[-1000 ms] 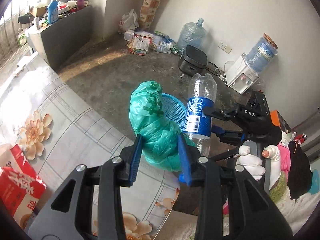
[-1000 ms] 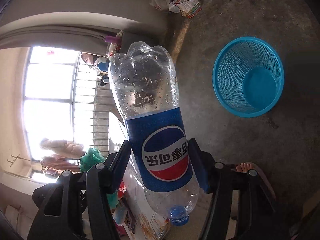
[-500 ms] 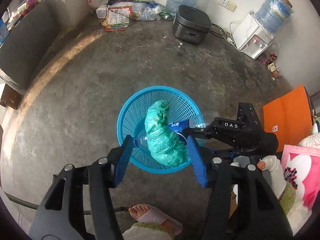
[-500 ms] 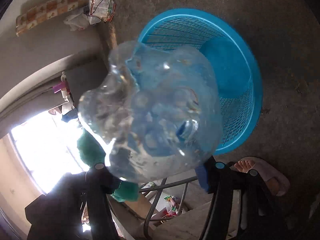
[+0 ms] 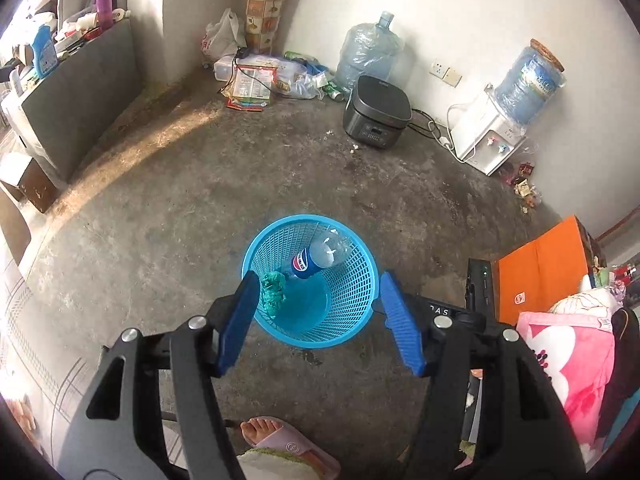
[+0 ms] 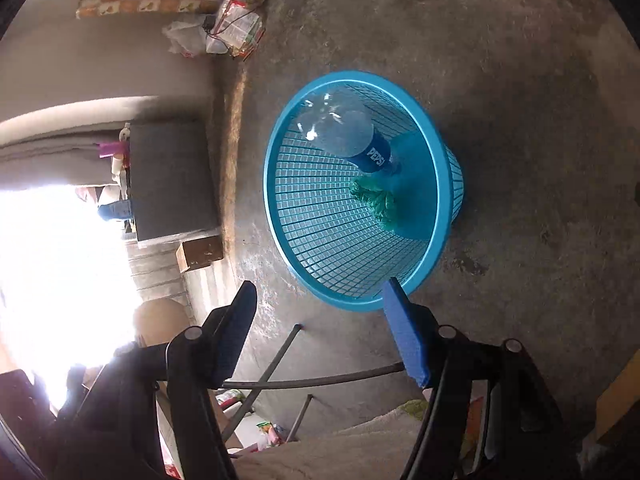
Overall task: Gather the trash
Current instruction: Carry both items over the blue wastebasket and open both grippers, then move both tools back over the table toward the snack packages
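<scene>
A blue mesh waste basket (image 5: pixel 352 280) stands on the concrete floor; it also shows in the right wrist view (image 6: pixel 320 240). Inside it lie a clear Pepsi bottle (image 5: pixel 320 258) (image 6: pixel 344 136), leaning neck down against the wall, and a crumpled green plastic bag (image 5: pixel 273 287) (image 6: pixel 376 200). My left gripper (image 5: pixel 318 322) is open and empty above the basket's near side. My right gripper (image 6: pixel 320 328) is open and empty, above the floor just short of the basket's rim.
A dark rice cooker (image 5: pixel 376 114), a water dispenser (image 5: pixel 492 136) and a large water jug (image 5: pixel 368 54) stand along the far wall, with bags and packets (image 5: pixel 256 80) in the corner. An orange box (image 5: pixel 540 268) is at right. A sandalled foot (image 5: pixel 276 436) is below the gripper.
Both grippers opened. The green bag and the Pepsi bottle dropped from them into the blue basket and now lie at its bottom.
</scene>
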The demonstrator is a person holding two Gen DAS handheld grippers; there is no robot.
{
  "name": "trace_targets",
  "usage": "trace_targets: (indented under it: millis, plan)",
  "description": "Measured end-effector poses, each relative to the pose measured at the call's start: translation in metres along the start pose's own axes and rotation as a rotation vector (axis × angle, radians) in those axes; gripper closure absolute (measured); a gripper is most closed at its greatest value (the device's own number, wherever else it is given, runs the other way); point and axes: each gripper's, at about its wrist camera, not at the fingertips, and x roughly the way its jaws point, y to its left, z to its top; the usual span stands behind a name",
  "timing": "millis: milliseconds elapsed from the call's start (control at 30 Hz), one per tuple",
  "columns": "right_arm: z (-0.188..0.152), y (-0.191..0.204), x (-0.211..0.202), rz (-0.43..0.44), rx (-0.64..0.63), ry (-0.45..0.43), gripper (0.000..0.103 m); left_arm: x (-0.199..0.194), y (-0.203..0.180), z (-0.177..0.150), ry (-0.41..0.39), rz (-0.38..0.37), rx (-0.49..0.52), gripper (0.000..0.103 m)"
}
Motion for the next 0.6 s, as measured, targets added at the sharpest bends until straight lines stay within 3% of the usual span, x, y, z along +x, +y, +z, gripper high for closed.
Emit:
trace_targets:
  millis: [100, 200, 367, 500, 600]
  plan:
    - [-0.025, 0.046, -0.035, -0.047, -0.224, -0.093, 0.038, -0.047, -0.004, -0.015, -0.074, -0.014, 0.012, 0.037]
    - [-0.058, 0.096, -0.07, -0.089, -0.453, -0.21, 0.038, -0.094, -0.003, -0.033, -0.16, -0.021, 0.017, 0.024]
    - [-0.119, 0.166, -0.123, -0.112, -0.777, -0.429, 0.011, -0.175, 0.005, -0.069, -0.304, 0.027, -0.004, 0.017]
    - [-0.164, 0.207, -0.152, -0.115, -0.958, -0.58, 0.006, -0.23, 0.022, -0.1, -0.387, 0.086, -0.057, 0.011]
    - [-0.187, 0.233, -0.163, -0.106, -1.053, -0.622, 0.006, -0.27, 0.041, -0.127, -0.441, 0.142, -0.123, 0.01]
